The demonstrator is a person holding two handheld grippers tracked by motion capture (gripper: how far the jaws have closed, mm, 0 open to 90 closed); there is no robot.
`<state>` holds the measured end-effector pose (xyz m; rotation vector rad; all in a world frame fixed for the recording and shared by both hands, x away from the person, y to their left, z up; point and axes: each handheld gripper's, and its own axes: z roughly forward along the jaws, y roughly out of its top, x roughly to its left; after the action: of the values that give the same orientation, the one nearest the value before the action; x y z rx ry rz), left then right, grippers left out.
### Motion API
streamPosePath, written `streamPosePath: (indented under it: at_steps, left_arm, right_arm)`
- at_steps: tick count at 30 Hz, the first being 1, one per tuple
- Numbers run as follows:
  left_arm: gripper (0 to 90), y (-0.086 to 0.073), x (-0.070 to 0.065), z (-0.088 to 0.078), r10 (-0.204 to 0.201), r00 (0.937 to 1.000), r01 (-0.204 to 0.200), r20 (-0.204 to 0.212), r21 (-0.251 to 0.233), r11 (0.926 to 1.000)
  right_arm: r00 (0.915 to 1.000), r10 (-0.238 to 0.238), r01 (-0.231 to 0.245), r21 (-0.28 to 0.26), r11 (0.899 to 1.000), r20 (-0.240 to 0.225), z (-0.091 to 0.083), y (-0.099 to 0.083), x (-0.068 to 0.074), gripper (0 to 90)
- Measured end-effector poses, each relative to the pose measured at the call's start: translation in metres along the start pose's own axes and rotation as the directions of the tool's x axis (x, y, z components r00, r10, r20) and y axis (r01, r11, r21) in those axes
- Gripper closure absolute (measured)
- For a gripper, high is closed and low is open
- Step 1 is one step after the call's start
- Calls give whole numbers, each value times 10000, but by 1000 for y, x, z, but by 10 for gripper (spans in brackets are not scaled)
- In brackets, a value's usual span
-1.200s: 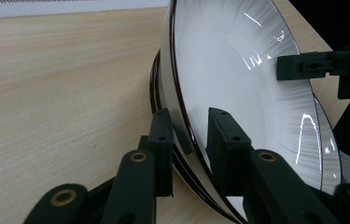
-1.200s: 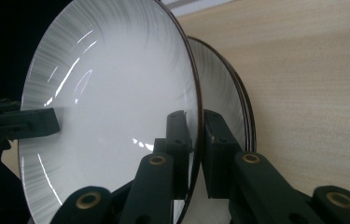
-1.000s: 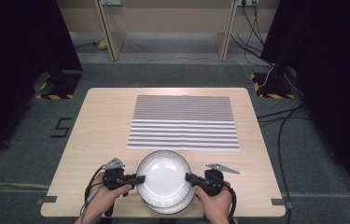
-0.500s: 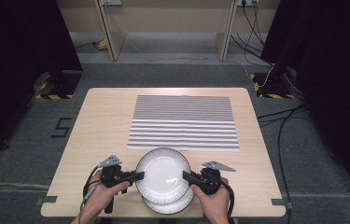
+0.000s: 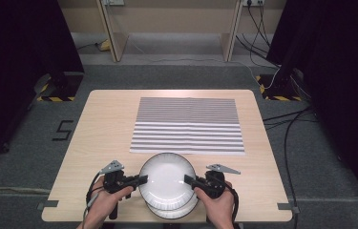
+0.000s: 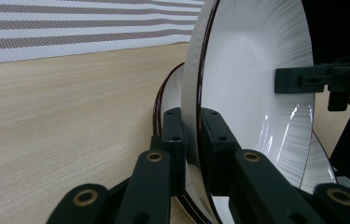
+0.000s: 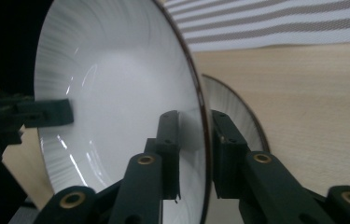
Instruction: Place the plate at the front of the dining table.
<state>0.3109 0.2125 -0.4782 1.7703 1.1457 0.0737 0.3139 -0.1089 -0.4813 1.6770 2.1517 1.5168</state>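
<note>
Upper plate [image 5: 167, 179] lifted, face up.

Even overhead light; glare streaks the plate [image 6: 275, 135].

a lab-style recording bay: black curtains [image 5: 19, 52] left and right, floor cables [image 5: 286, 119] at right, hazard-taped stands [image 5: 55, 98].

striped mat [image 5: 188, 125], wooden table [image 5: 105, 124], floor cables [image 5: 291, 119]
</note>
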Motion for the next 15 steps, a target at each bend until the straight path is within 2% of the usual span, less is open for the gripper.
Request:
streamPosePath:
  at_steps: [1,2,3,4,5,6,7,8,9,12,15]
  left_arm:
    - [806,0,0,0,0,10000,0,0,0,10000]
    - [804,-1,1,0,-66,10000,66,-54,17,10000]
    - [802,-3,3,-1,-215,9998,214,-61,-62,9998]
    - [805,-3,3,-1,-215,9998,214,-61,-62,9998]
    - [804,-2,1,0,-176,9998,176,-65,-42,9998]
    - [804,-1,0,1,-126,9999,126,-82,-49,9999]
    - [806,1,-1,1,-51,9999,51,-110,-27,10000]
    - [806,1,-1,1,-35,9999,34,-99,-45,10000]
    - [807,1,-1,1,-26,10000,26,-84,-48,10000]
    - [808,2,0,1,-132,9999,132,-47,-24,9999]
    - [814,5,0,-1,-59,10000,59,-67,-62,10000]
  right_arm:
    - [10000,0,0,0,10000,0,0,0,0,766]
    - [9994,-25,39,-406,9992,346,-4,0,-1,773]
    - [9992,-3,22,-482,9988,402,-7,0,-3,791]
    - [9992,-3,22,-482,9988,402,-7,0,-3,791]
    - [9996,9,1,-319,9995,290,-10,-3,-3,849]
    - [9996,9,1,-319,9995,290,-10,-3,-3,849]
    - [9985,-128,137,-162,9998,537,-11,-5,-1,849]
    - [9985,-128,137,-162,9998,537,-11,-5,-1,849]
    - [9994,189,-186,-125,9997,293,-12,-4,-4,856]
    - [9994,137,-134,-81,9999,329,-11,-3,-3,856]
    - [9990,-29,37,-163,9999,436,-11,-1,-1,857]
